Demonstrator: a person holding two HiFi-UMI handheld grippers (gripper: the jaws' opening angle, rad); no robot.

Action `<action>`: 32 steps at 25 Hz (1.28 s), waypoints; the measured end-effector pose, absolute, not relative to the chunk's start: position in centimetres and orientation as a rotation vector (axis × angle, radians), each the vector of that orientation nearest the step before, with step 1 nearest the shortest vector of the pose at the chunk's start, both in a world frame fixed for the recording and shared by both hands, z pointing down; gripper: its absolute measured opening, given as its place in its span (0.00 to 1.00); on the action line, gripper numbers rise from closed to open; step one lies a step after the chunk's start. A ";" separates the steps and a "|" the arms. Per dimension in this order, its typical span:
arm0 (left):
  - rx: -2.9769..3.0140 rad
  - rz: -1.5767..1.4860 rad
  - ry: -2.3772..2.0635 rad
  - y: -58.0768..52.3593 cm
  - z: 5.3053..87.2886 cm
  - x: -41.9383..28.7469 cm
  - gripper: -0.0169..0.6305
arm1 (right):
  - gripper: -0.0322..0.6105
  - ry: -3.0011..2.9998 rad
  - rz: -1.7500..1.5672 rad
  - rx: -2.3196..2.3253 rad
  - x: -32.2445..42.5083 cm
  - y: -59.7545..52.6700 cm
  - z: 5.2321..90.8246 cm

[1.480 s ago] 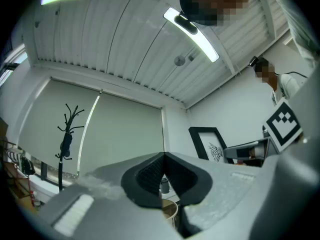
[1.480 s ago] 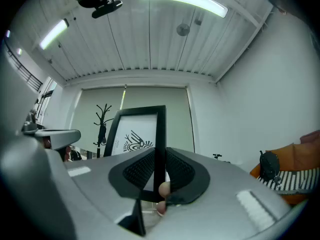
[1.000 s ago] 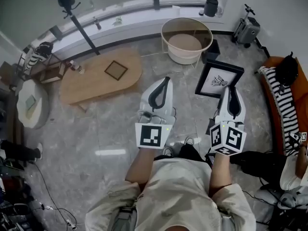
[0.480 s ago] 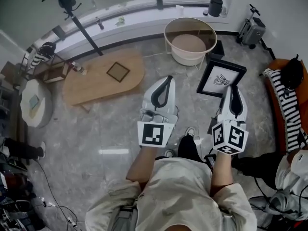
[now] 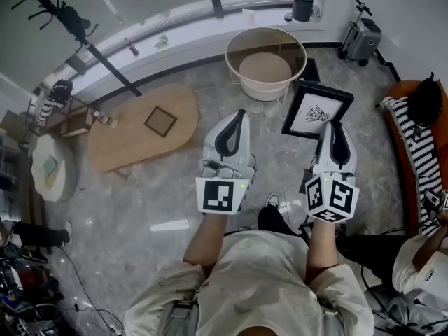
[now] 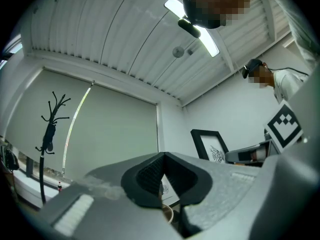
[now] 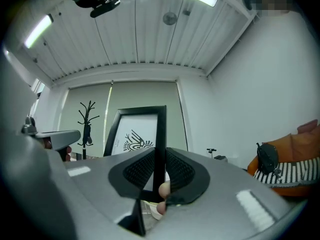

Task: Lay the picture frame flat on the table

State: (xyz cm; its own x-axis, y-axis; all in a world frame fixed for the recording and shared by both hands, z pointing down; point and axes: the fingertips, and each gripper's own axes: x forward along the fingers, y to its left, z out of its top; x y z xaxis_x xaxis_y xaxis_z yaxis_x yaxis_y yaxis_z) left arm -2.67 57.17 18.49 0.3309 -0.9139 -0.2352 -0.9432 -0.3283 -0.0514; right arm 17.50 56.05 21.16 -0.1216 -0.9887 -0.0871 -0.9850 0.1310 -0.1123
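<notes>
Oval wooden table (grey floor).

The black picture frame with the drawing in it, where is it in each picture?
Head view: the black picture frame is at the upper right, gripped by the right tool.
Left gripper view: the frame stands right of centre.
Right gripper view: the frame fills the centre, its right edge pinched between the jaws.
Shared landmark: the black coat stand shows in all three views, left of the frame.
</notes>
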 end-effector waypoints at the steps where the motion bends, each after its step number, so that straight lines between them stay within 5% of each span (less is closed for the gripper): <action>1: -2.414 0.239 1.699 56.2 18.5 -2.0 0.03 | 0.16 2.249 -0.045 -1.984 18.2 55.1 21.2; 32: -2.348 0.142 1.750 41.5 19.6 8.9 0.03 | 0.16 2.289 -0.158 -1.933 28.9 39.2 23.9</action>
